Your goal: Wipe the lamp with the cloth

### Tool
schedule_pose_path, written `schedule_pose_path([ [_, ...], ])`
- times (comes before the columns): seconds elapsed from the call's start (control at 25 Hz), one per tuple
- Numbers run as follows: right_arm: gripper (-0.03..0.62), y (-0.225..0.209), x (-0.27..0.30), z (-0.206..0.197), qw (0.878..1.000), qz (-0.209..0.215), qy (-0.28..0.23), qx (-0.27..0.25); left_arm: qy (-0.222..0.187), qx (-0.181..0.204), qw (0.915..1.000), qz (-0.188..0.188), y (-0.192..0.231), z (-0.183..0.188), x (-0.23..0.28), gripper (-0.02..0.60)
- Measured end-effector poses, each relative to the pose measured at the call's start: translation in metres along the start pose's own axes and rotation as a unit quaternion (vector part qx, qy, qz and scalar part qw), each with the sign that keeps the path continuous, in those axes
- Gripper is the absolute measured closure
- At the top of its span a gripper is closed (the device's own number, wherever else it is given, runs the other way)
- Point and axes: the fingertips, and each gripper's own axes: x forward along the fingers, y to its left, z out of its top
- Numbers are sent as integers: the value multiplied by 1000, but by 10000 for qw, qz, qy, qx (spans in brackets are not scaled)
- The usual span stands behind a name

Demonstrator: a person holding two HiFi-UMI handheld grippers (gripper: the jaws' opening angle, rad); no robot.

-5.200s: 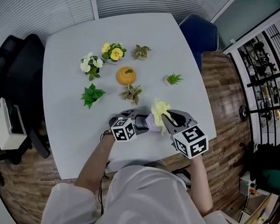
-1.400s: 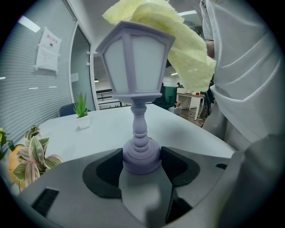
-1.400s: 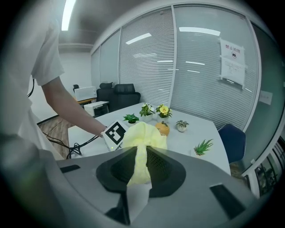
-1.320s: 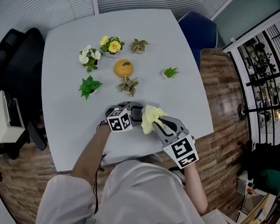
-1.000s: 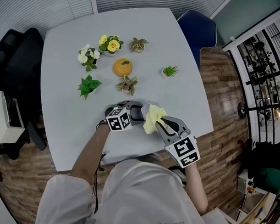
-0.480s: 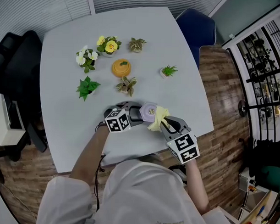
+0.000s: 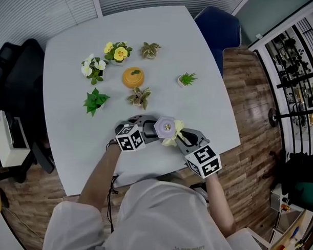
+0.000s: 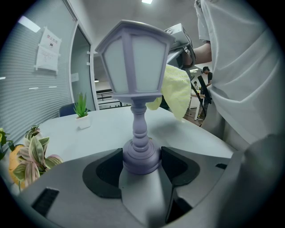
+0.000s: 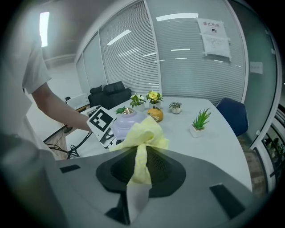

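A lavender lantern-shaped lamp (image 7: 165,127) stands upright near the table's front edge. My left gripper (image 7: 147,130) is shut on its round base (image 8: 140,156), one pad on each side. My right gripper (image 7: 180,140) is shut on a yellow cloth (image 7: 175,133), which bunches out past the jaws against the lamp's right side, below its top. In the left gripper view the cloth (image 8: 176,89) hangs beside the lamp's shade (image 8: 136,67). In the right gripper view the cloth (image 9: 144,133) partly hides the lamp (image 9: 125,121) behind it.
Small potted plants stand on the white table (image 7: 208,108) beyond the lamp: a variegated one (image 7: 139,97), an orange pot (image 7: 133,77), a green leafy one (image 7: 94,101), white flowers (image 7: 90,68), yellow flowers (image 7: 116,51), a grass tuft (image 7: 186,78). A blue chair (image 7: 216,29) stands at the far right.
The right gripper has slid the cloth off the lamp's top and down its right side, rolling a little. The lamp's top now shows. The left gripper has kept still.
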Motion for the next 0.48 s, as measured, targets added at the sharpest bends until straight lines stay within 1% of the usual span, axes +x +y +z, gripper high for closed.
schedule_pose_path([
  [0.32,522,-3,13,-4,9987,304,-204,345,-16,-3,10000,8,2,0,0,308],
  [0.48,522,-5,17,-7,9982,412,-226,380,-26,-6,10000,24,2,0,1,308],
])
